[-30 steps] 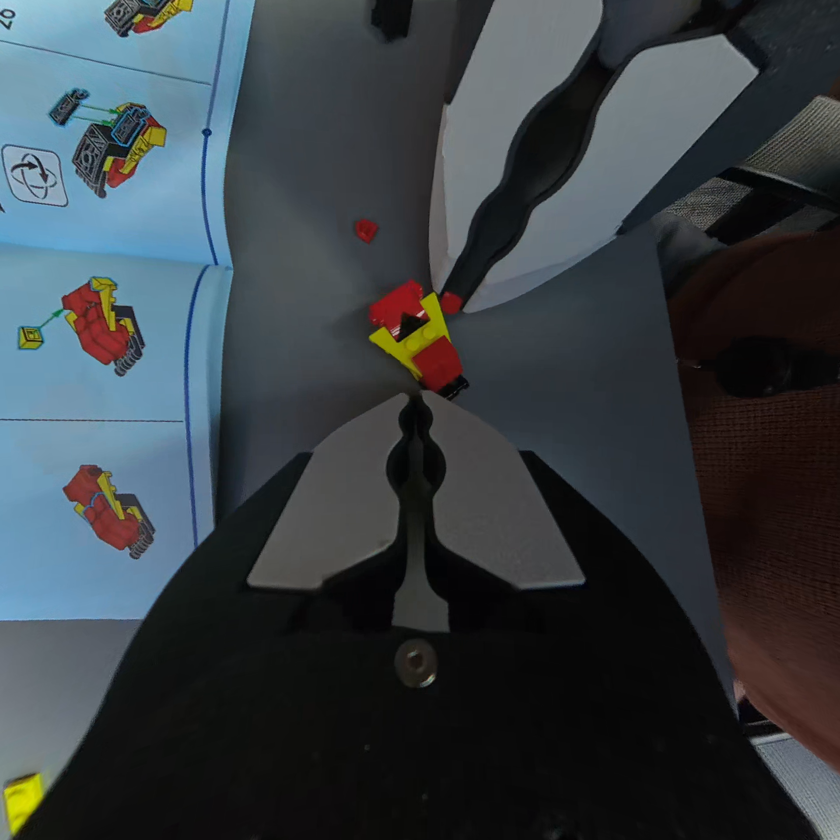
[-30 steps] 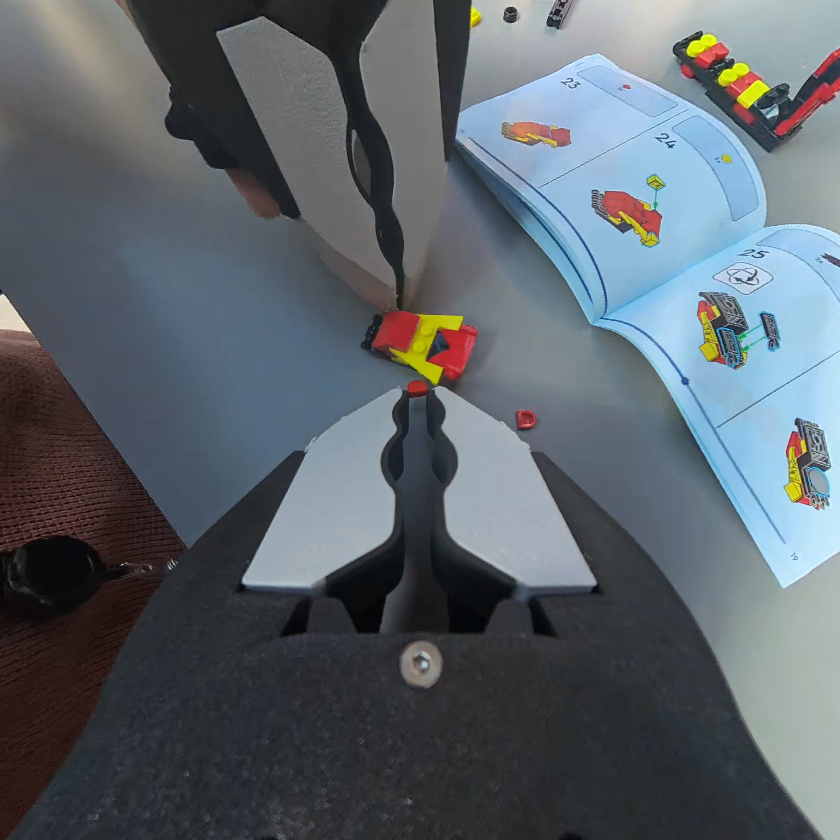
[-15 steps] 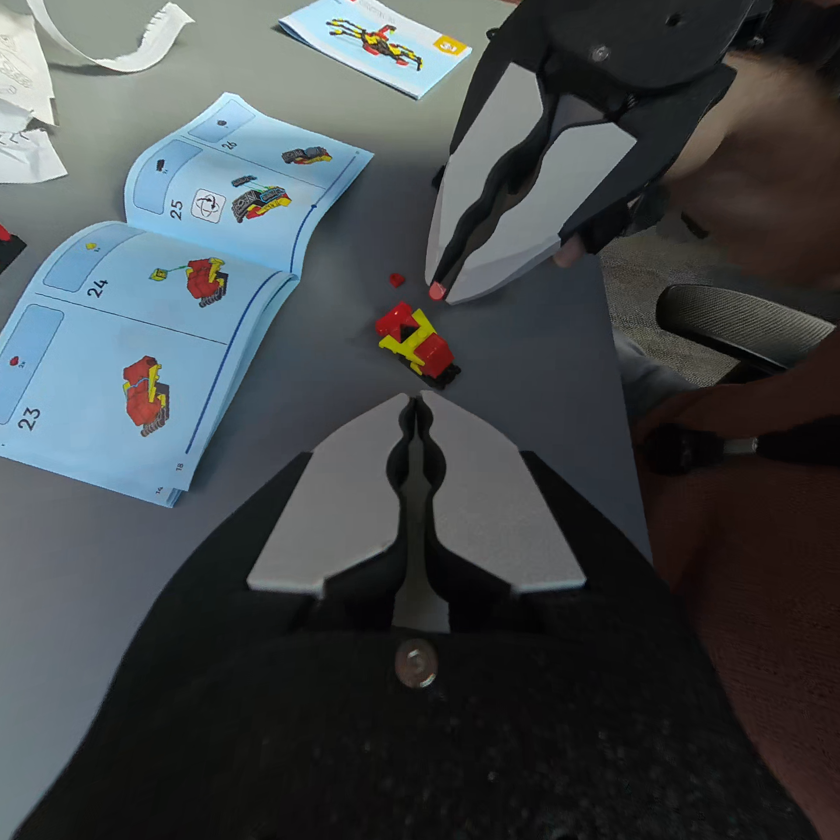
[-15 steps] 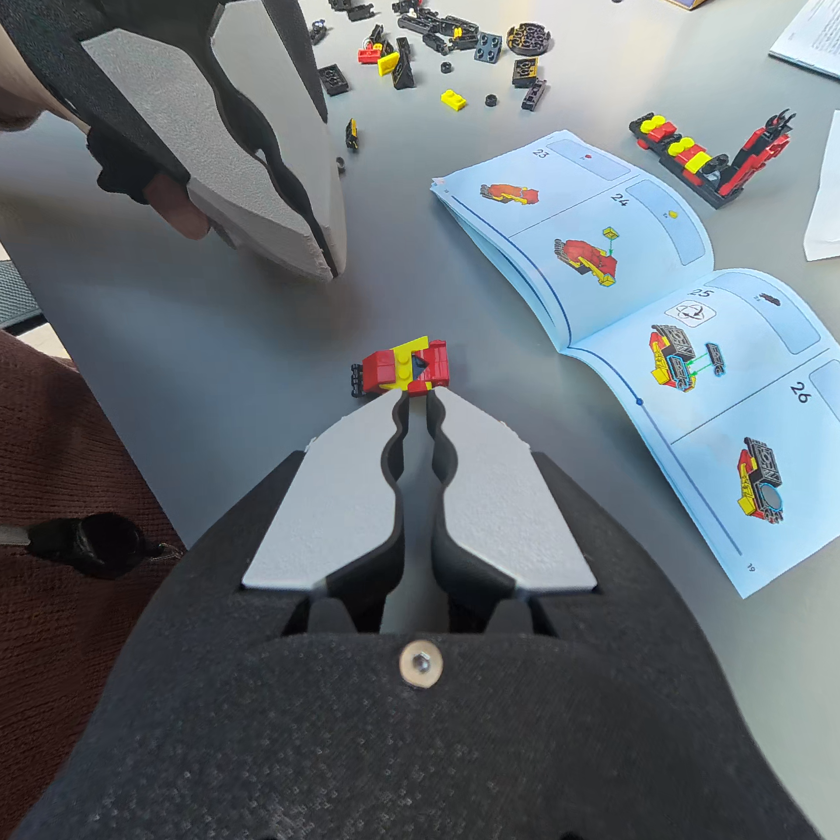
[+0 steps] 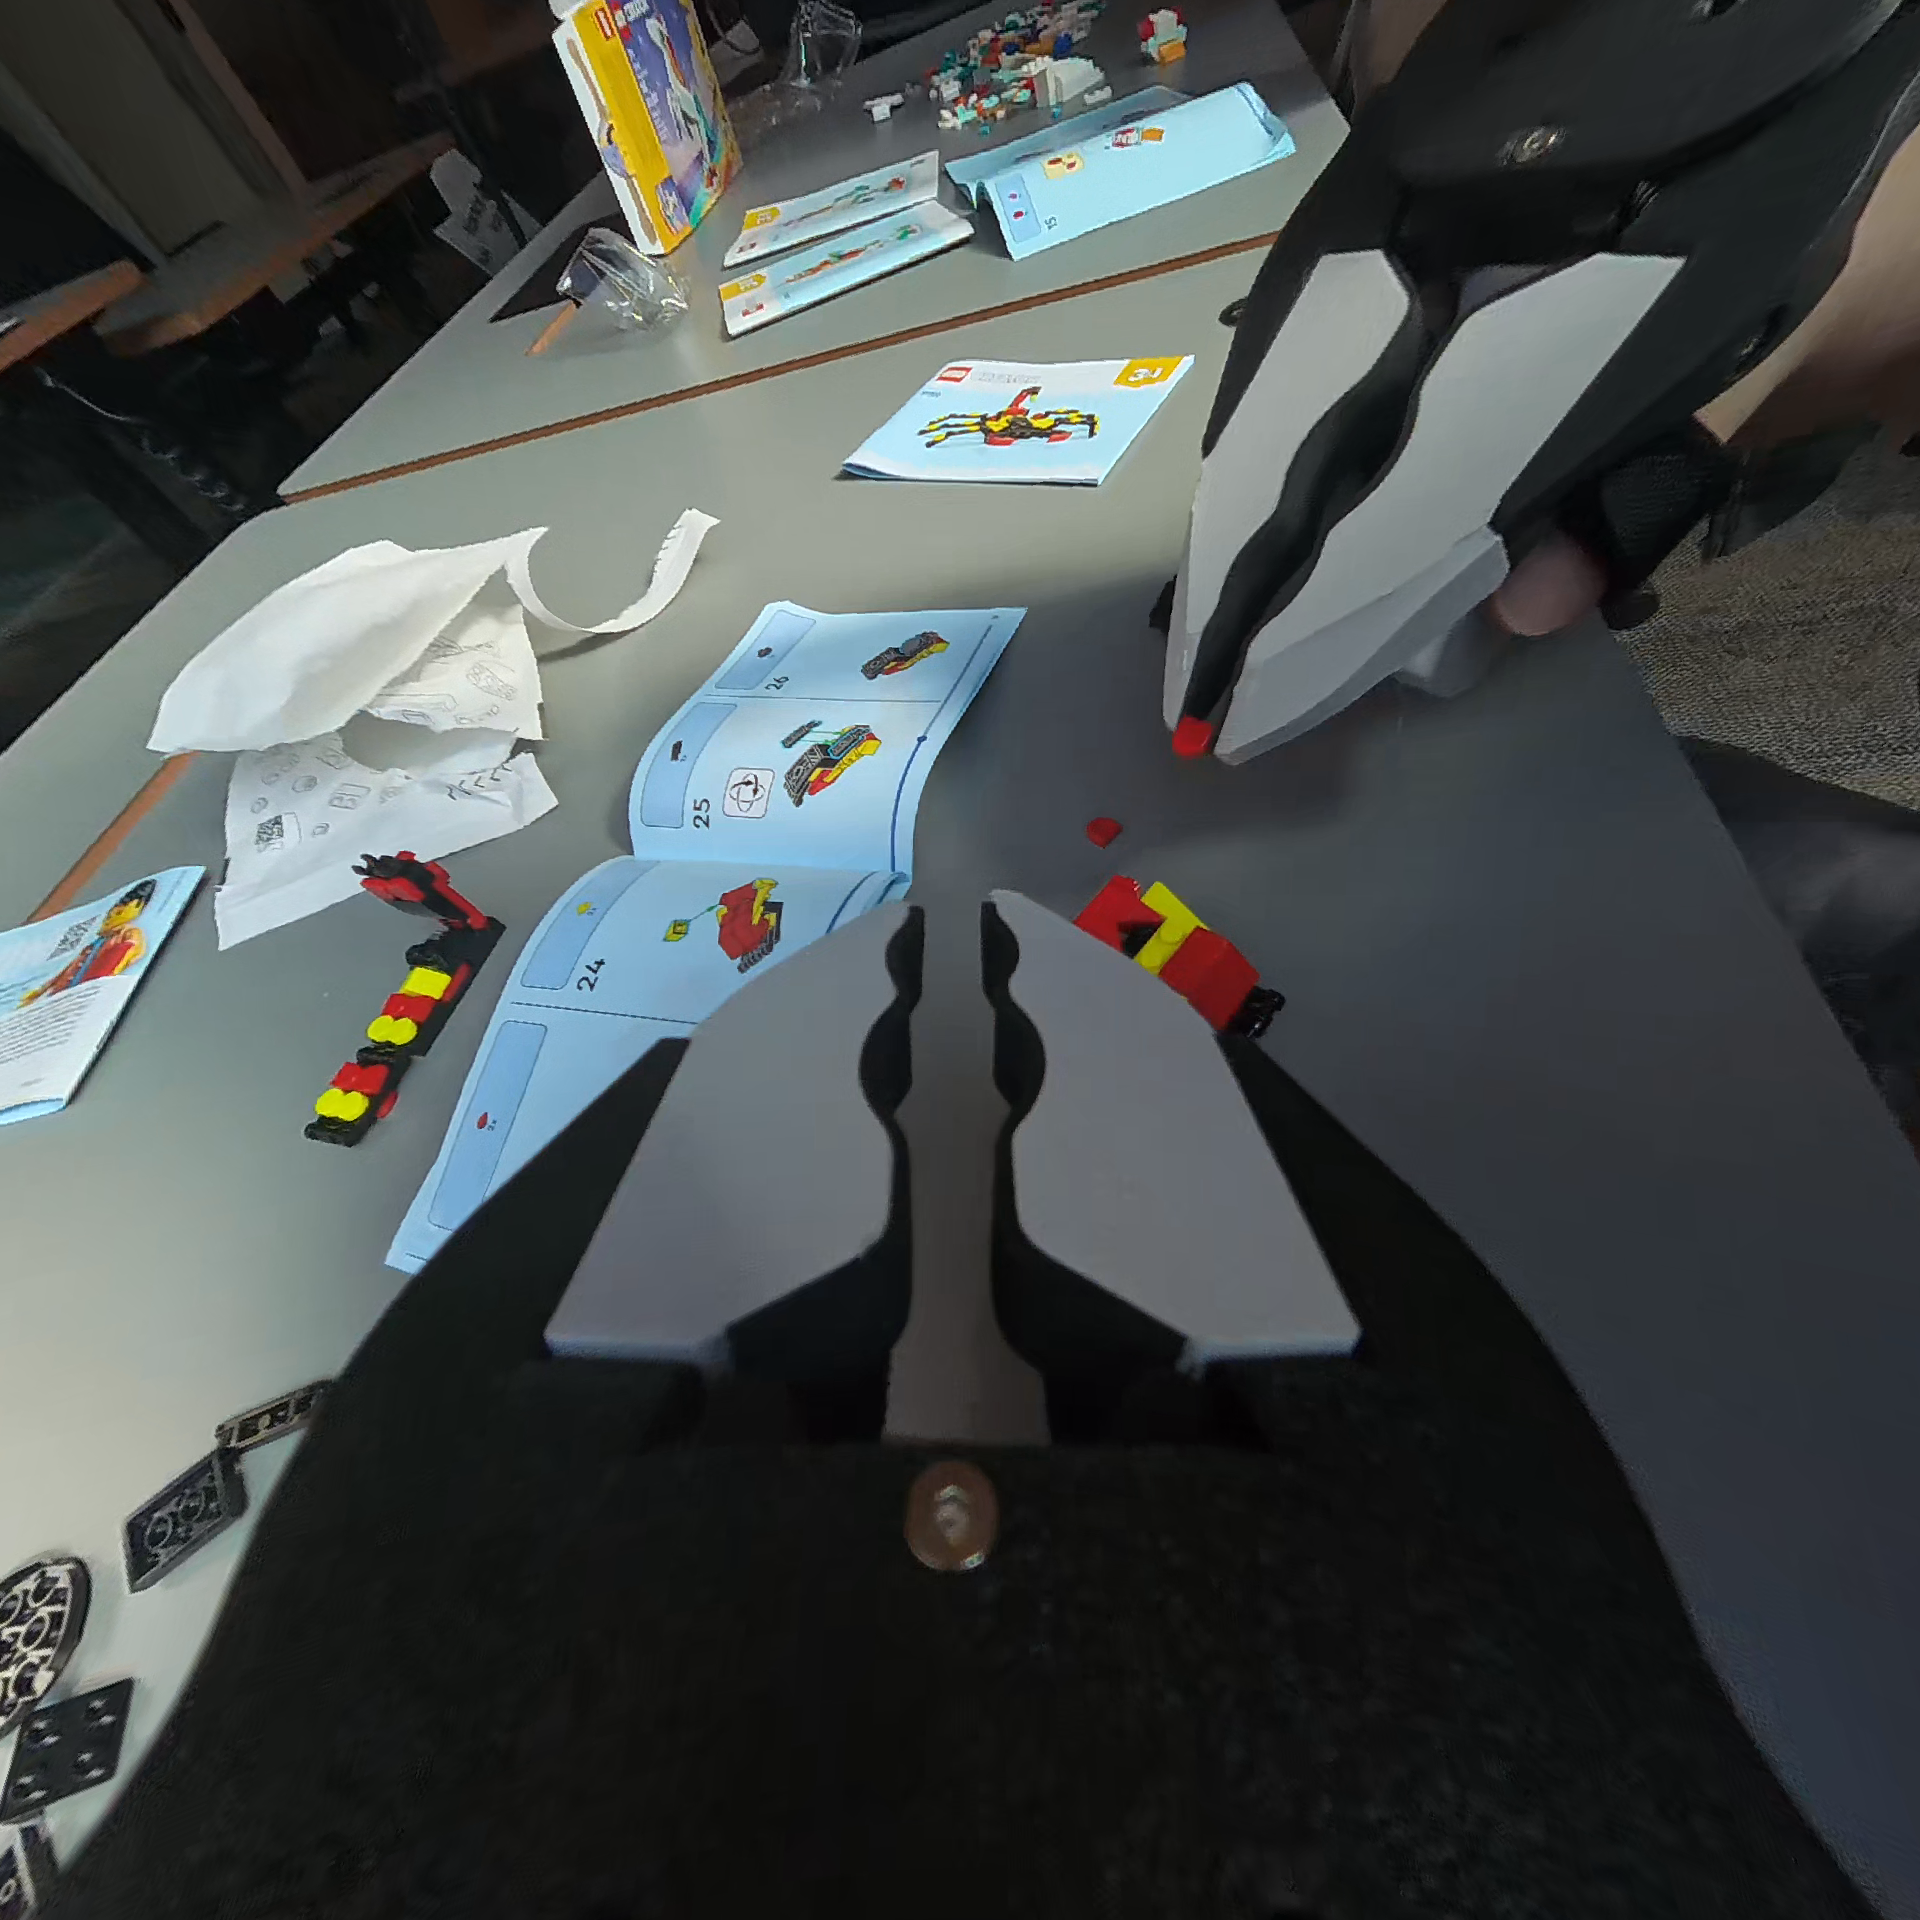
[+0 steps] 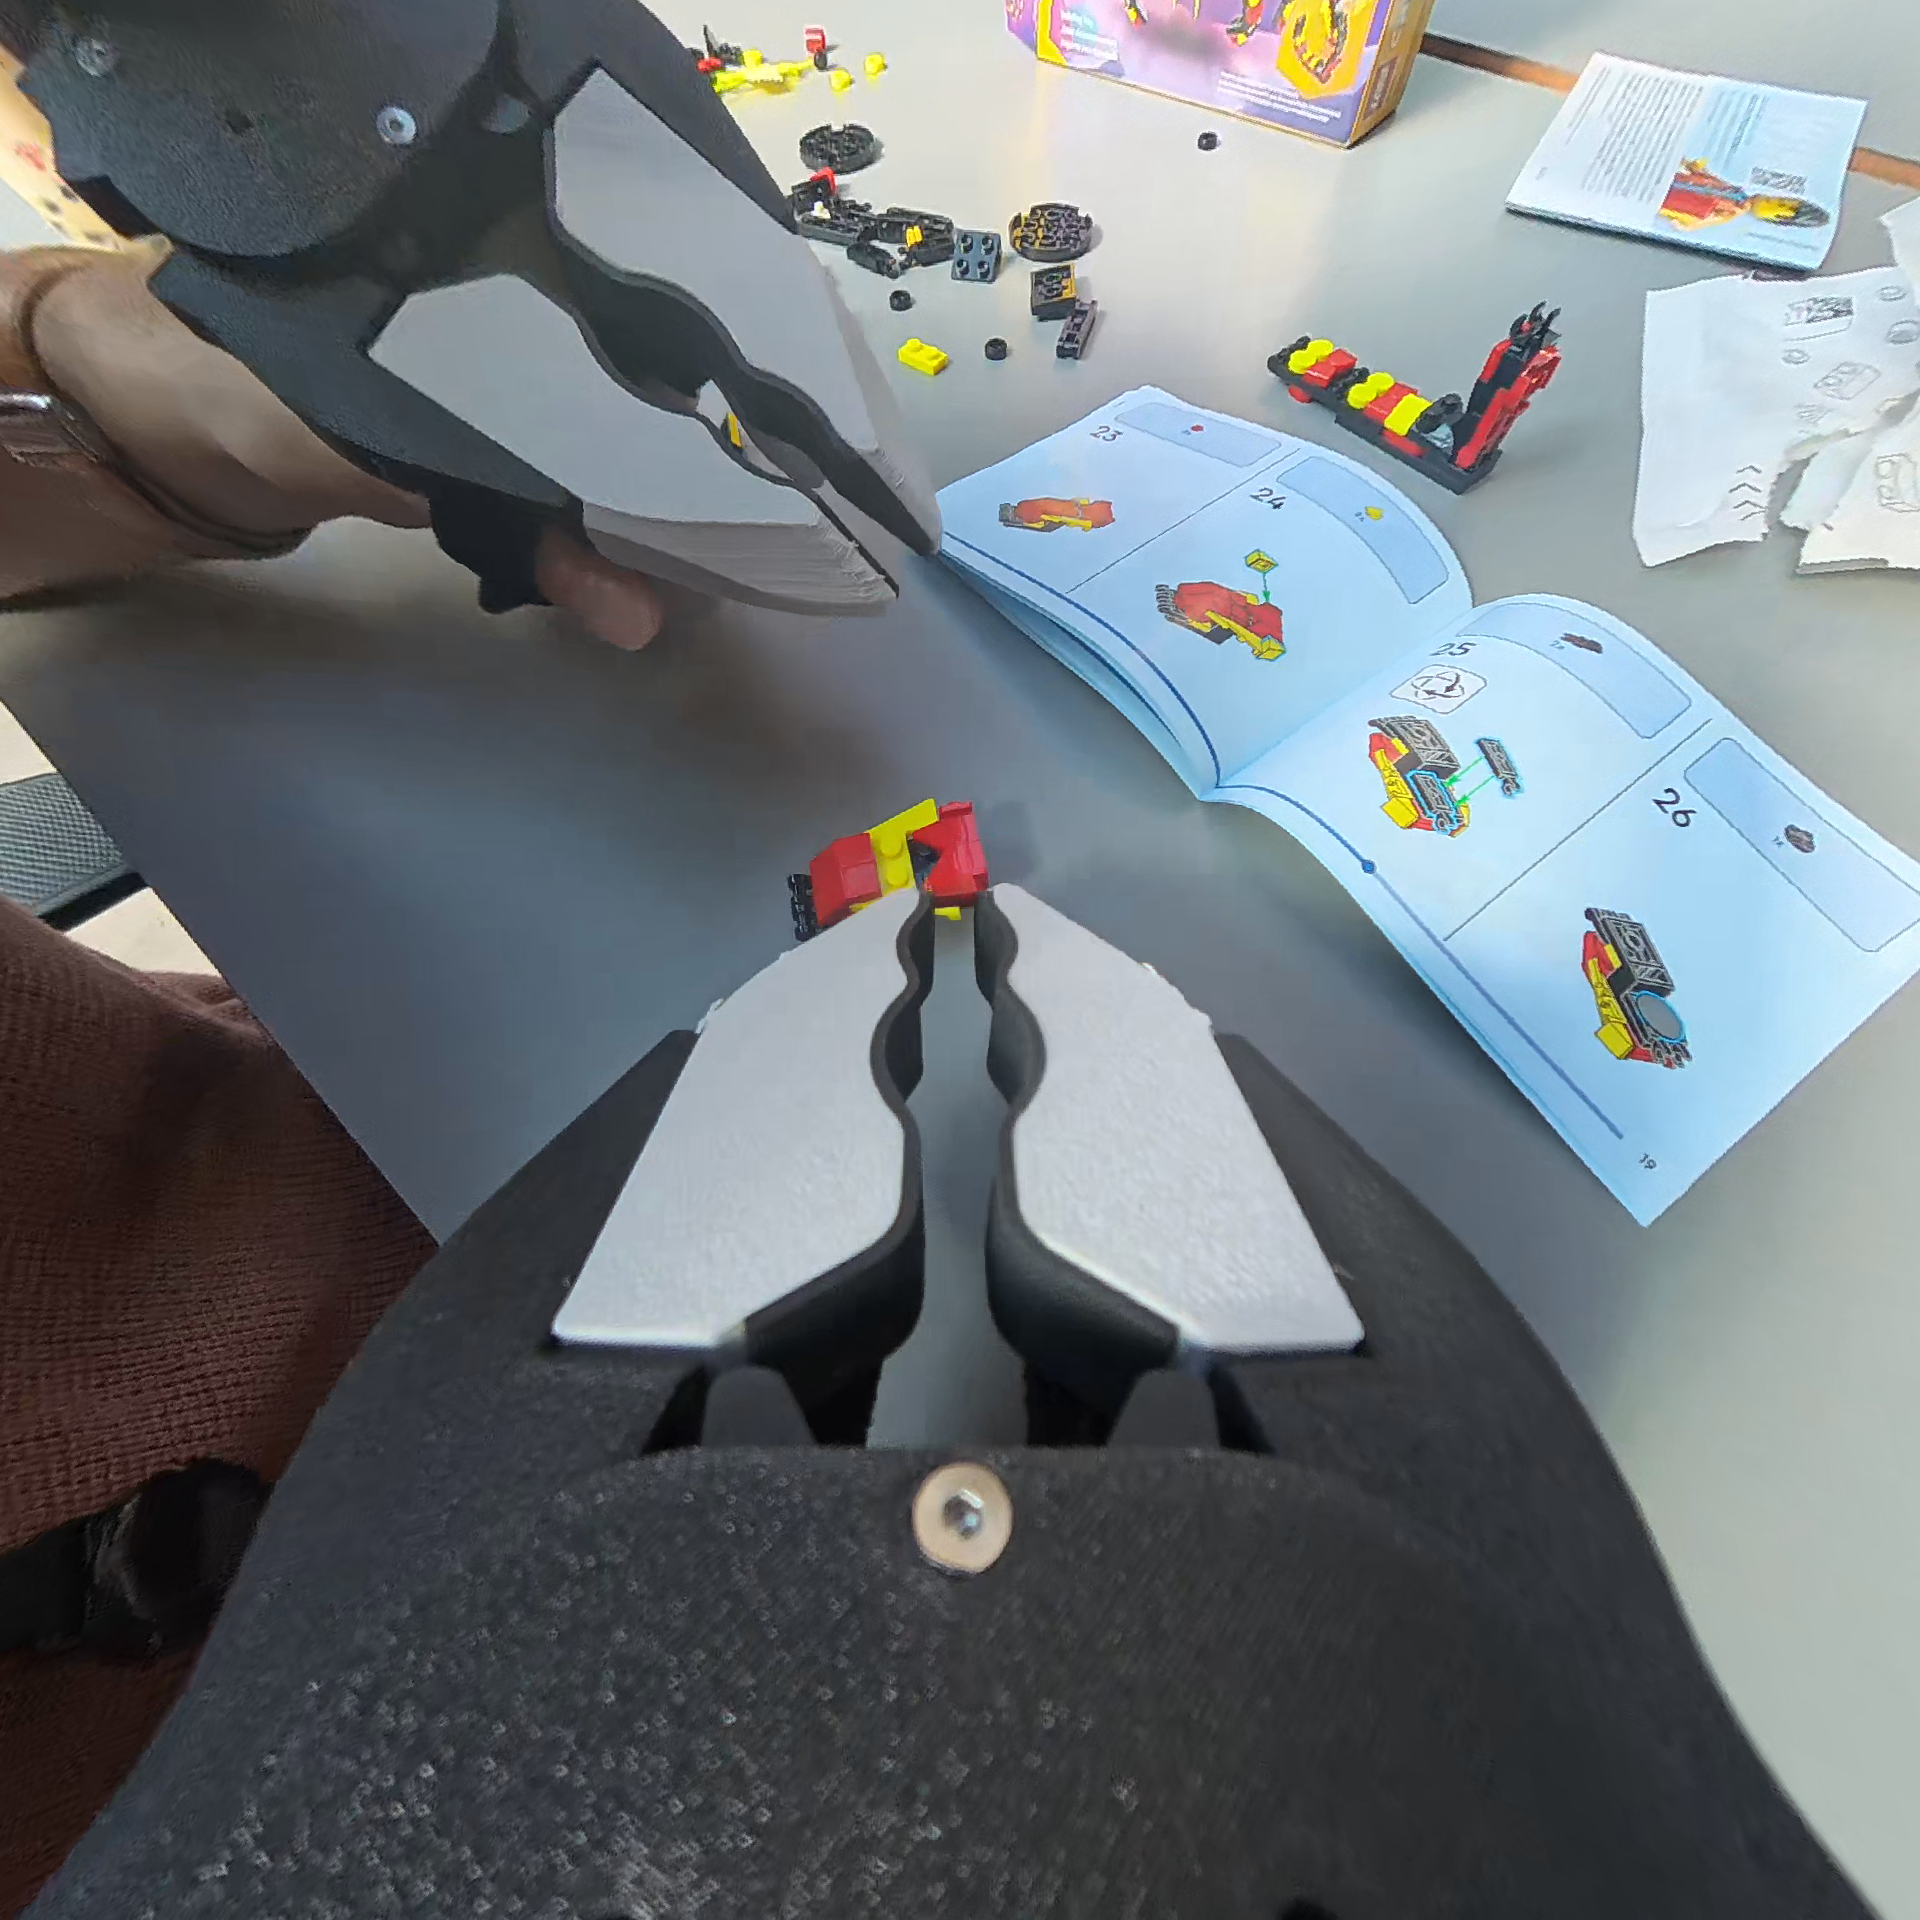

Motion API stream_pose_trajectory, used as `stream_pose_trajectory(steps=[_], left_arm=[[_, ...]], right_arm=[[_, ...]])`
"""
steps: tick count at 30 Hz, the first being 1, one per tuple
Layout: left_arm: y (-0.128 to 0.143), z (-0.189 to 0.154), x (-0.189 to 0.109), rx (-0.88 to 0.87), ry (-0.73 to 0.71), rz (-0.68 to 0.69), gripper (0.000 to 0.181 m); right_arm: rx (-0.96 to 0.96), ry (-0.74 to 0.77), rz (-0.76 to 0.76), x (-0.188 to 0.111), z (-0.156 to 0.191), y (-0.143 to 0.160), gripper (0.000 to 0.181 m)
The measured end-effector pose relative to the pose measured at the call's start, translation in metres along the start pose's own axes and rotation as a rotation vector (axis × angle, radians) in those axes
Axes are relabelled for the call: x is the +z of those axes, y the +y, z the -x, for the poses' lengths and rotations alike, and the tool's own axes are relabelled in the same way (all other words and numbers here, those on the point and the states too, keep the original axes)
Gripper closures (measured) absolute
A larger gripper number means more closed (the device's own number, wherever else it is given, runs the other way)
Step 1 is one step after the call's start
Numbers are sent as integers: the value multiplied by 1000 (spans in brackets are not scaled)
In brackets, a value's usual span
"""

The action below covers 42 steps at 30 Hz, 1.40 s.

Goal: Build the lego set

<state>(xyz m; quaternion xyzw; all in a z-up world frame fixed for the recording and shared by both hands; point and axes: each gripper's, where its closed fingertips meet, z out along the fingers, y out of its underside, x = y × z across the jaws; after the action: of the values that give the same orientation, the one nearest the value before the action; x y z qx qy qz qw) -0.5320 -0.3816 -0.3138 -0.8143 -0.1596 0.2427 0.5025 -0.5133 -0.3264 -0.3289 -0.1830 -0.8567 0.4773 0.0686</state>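
A small red and yellow lego assembly [image 5: 1174,951] lies on the grey table; it also shows in the right wrist view [image 6: 894,862]. My right gripper [image 6: 951,904] hovers just in front of it. In the left wrist view my right gripper [image 5: 1195,727] is above the table, shut on a tiny red piece [image 5: 1192,736] at its tips. My left gripper [image 5: 948,920] is held above the table left of the assembly, jaws slightly apart and empty; it also shows in the right wrist view [image 6: 909,566]. A second tiny red piece [image 5: 1102,829] lies loose by the assembly.
An open blue instruction booklet [image 5: 790,727] lies left of the assembly. A long black, red and yellow build [image 5: 405,997] and torn white paper [image 5: 395,665] lie beyond it. Several loose pieces [image 6: 977,249] and a box [image 6: 1226,62] sit farther back. The table edge [image 5: 1662,790] is close on the right. Across from one pair of fingers to the other is roughly 7 centimetres.
Both grippers have lifted and drawn back from the assembly. My left gripper swung left and its jaws parted a little. My right gripper still holds the tiny red piece.
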Motion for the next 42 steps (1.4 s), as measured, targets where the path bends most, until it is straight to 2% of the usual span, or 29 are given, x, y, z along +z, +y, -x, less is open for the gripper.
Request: stream_pose_trajectory(steps=[1, 8, 14, 19, 25, 36, 42], left_arm=[[-1, 1, 1, 25, -20, -21, 171], [-3, 3, -7, 146, -154, -96, 172], [6, 2, 1, 145, -146, -24, 172], [12, -1, 5, 105, -111, 10, 171], [18, -8, 7, 145, -66, 47, 172], [22, -12, 7, 215, -71, 62, 172], [26, -35, 14, 333, 22, 93, 179]], right_arm=[[1, 13, -13, -1, 0, -1, 174], [31, 52, -42, -5, -7, 3, 175], [37, 55, -52, -6, -14, -2, 175], [-24, 30, -28, 5, -1, 1, 175], [-44, -16, 27, 16, 9, 9, 175], [-89, -37, 64, 26, 12, 10, 175], [-87, -41, 96, 30, 13, 14, 174]])
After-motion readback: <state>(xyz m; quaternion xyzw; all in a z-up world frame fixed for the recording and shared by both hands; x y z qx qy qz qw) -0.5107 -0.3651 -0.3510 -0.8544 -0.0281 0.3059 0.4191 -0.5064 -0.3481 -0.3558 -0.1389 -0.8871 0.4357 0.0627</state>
